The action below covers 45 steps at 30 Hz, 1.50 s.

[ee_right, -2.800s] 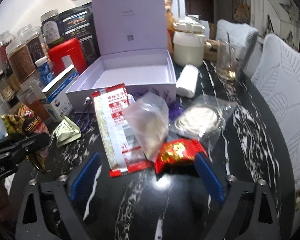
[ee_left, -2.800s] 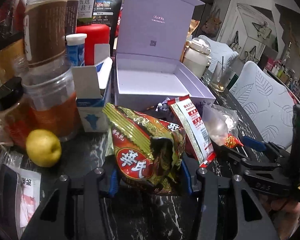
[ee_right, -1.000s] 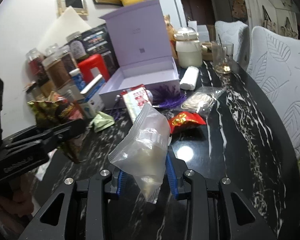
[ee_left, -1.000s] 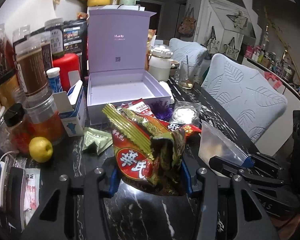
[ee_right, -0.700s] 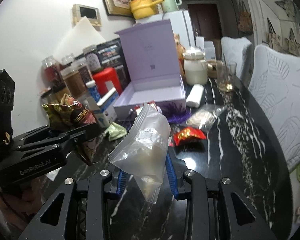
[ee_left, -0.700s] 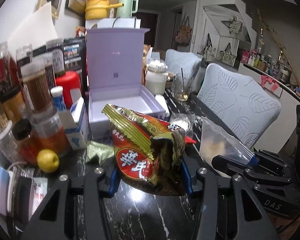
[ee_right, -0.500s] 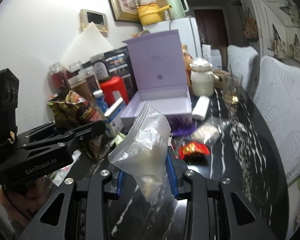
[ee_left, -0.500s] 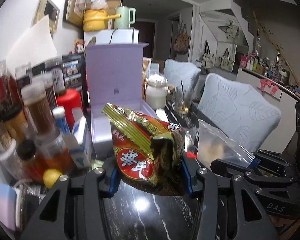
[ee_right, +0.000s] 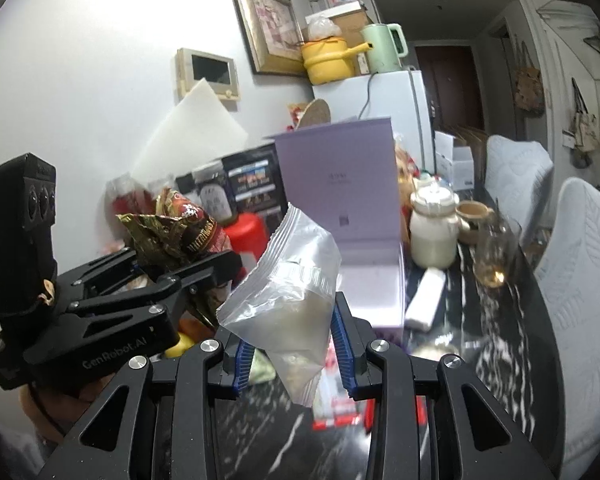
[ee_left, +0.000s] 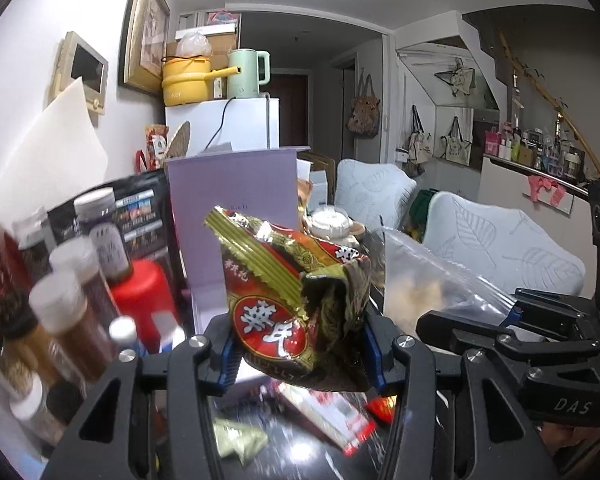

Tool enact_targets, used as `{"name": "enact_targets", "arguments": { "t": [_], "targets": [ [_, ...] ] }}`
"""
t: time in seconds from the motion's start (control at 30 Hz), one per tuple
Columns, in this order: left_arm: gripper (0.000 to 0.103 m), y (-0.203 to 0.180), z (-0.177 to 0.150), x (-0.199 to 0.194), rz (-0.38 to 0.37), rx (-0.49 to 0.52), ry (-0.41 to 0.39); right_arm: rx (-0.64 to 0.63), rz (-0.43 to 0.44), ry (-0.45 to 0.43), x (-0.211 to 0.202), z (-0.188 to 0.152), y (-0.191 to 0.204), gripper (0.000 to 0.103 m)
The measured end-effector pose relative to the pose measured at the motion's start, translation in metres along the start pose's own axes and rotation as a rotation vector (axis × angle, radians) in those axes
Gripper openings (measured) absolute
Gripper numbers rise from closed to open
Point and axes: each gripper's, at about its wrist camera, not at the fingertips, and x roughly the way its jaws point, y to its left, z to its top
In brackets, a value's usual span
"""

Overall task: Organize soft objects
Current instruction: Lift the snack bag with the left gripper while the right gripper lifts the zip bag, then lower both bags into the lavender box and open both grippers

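My left gripper (ee_left: 300,354) is shut on a crumpled red and gold snack bag (ee_left: 288,292) and holds it high above the table. My right gripper (ee_right: 294,346) is shut on a clear zip bag (ee_right: 292,280) with pale contents, also lifted. The zip bag shows in the left wrist view (ee_left: 428,284) at the right; the snack bag shows in the right wrist view (ee_right: 172,232) at the left. The open lilac box (ee_right: 364,276) stands ahead with its lid (ee_left: 236,200) upright. A red and white packet (ee_left: 324,416) and a green packet (ee_left: 240,442) lie on the black marble table (ee_right: 496,344).
Spice jars (ee_left: 68,304) and a red canister (ee_left: 144,300) crowd the left. A white lidded jar (ee_right: 434,228), a glass (ee_right: 494,256) and a white roll (ee_right: 424,296) stand right of the box. Pale padded chairs (ee_right: 580,264) line the table's right edge.
Both grippers have risen and tilted up with their bags held. The right gripper, open around packets on the table at first, is now shut on the clear zip bag.
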Motion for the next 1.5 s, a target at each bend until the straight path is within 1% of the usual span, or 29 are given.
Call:
{"name": "enact_targets", "arguments": {
  "t": [0.2, 0.33, 0.53, 0.8, 1.0, 1.2, 1.4, 1.5],
  "targets": [
    [0.049, 0.013, 0.031, 0.03, 0.036, 0.002, -0.033, -0.04, -0.012, -0.042, 0.023, 0.035, -0.015, 0.034],
    [0.049, 0.023, 0.043, 0.052, 0.058, 0.0, -0.04, -0.04, -0.003, -0.055, 0.044, 0.054, -0.024, 0.035],
    [0.049, 0.04, 0.052, 0.088, 0.088, -0.028, -0.027, -0.045, -0.009, -0.062, 0.083, 0.077, -0.038, 0.035],
    [0.049, 0.06, 0.059, 0.134, 0.151, -0.05, 0.002, -0.014, 0.011, -0.032, 0.137, 0.097, -0.057, 0.035],
    [0.049, 0.075, 0.052, 0.166, 0.197, -0.071, 0.048, -0.025, -0.023, 0.017, 0.176, 0.1, -0.069, 0.035],
    [0.049, 0.089, 0.038, 0.202, 0.245, -0.094, 0.134, 0.01, -0.086, 0.104, 0.216, 0.088, -0.093, 0.035],
    [0.049, 0.094, 0.022, 0.232, 0.273, -0.095, 0.213, 0.019, -0.112, 0.165, 0.239, 0.076, -0.104, 0.035],
    [0.049, 0.093, 0.016, 0.242, 0.27, -0.093, 0.24, 0.021, -0.122, 0.195, 0.249, 0.07, -0.106, 0.035]
  ]
}}
